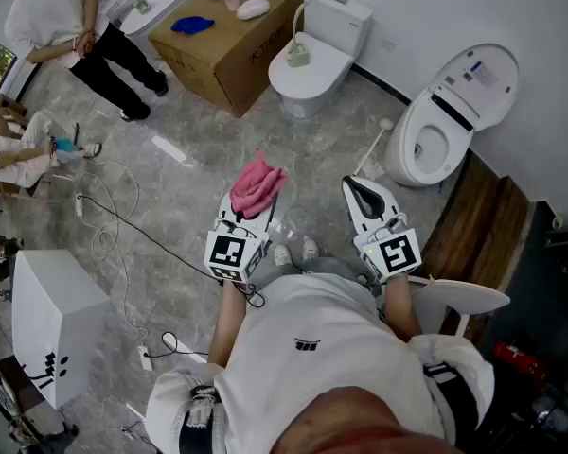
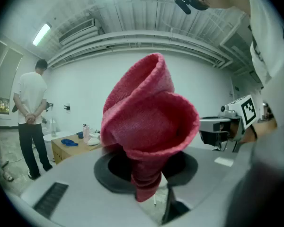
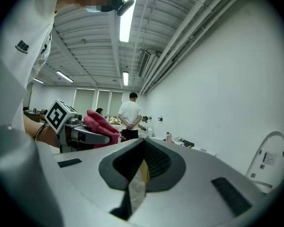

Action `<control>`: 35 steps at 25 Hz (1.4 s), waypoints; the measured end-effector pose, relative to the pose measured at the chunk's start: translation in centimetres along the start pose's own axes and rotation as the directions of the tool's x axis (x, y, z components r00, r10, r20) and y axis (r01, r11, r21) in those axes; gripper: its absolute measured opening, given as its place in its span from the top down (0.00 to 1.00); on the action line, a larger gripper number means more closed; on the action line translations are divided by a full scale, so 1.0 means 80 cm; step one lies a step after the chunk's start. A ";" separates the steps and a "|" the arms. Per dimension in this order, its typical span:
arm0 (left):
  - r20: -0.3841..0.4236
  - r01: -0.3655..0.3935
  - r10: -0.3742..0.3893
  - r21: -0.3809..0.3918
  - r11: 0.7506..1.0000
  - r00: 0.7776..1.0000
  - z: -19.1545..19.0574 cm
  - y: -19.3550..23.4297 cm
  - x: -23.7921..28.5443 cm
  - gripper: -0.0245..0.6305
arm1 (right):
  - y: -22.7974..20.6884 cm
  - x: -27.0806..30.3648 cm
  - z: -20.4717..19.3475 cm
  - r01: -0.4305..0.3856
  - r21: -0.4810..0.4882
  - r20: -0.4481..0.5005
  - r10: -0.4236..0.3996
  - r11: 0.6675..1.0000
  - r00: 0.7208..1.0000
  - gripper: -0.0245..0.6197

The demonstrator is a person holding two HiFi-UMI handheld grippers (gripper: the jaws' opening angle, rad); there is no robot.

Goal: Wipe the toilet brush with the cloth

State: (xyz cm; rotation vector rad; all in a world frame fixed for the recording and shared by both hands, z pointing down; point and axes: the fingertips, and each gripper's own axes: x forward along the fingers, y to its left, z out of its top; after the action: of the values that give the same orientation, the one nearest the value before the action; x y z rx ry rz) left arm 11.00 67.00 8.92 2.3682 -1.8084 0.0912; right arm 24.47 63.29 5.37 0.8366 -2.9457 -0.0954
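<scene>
A pink cloth (image 1: 257, 185) stands bunched up out of my left gripper (image 1: 252, 212), which is shut on its lower end. In the left gripper view the cloth (image 2: 149, 126) fills the middle and hides the jaws of the left gripper (image 2: 149, 186). My right gripper (image 1: 361, 191) is held level beside it, shut with nothing in it; its jaws meet in the right gripper view (image 3: 141, 170). The white toilet brush (image 1: 371, 148) stands on the floor ahead of the right gripper, beside the open toilet (image 1: 435, 126), apart from both grippers.
A second toilet (image 1: 312, 60) and a cardboard box (image 1: 229, 41) with bottles and a blue rag stand ahead. A person (image 1: 71, 26) stands at far left. Cables (image 1: 114, 220) trail over the marble floor. A white box (image 1: 47, 324) is at left, wooden boards (image 1: 478, 220) at right.
</scene>
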 end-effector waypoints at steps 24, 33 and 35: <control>0.006 -0.045 0.045 0.016 0.999 0.999 0.011 0.062 0.126 0.76 | -0.096 0.113 -0.019 -0.048 -0.005 0.021 0.049 0.999 0.999 0.97; 0.000 0.008 -0.008 0.015 1.000 1.000 0.043 0.151 0.212 0.76 | -0.149 0.224 -0.016 -0.012 0.002 -0.013 0.012 1.000 1.000 0.97; 0.002 0.015 -0.015 0.016 1.000 1.000 0.047 0.172 0.228 0.76 | -0.156 0.249 -0.016 -0.007 0.001 -0.018 0.007 1.000 1.000 0.97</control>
State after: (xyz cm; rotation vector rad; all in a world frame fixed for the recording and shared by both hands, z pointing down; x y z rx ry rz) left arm 2.44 45.44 9.08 2.3931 -1.7969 0.1011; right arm 14.25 42.13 6.74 0.8231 -2.9322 -0.0860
